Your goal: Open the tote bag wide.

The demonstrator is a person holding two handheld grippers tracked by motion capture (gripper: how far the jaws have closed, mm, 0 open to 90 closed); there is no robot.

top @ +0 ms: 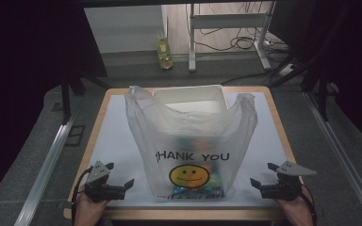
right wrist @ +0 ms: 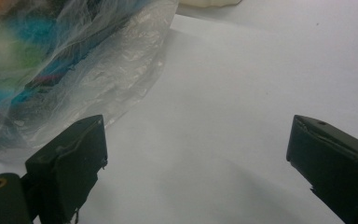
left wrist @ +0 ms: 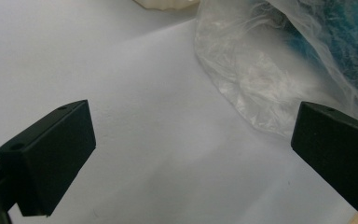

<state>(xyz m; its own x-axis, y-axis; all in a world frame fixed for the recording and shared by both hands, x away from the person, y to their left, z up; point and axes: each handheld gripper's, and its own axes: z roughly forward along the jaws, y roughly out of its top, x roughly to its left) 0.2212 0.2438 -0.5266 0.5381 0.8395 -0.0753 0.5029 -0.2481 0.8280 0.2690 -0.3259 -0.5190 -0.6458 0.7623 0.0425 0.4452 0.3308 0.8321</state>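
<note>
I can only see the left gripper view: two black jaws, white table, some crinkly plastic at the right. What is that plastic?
Observer: It is a clear plastic bag standing upright in the middle of the table, printed with THANK YOU and a yellow smiley face.
Operator: Anything behind it?
Observer: A white bin stands right behind the bag, at the far edge.
Operator: Where is the other gripper?
Observer: The right gripper rests at the near edge to the bag's right, jaws open and empty. The left gripper mirrors it at the bag's left.
</note>
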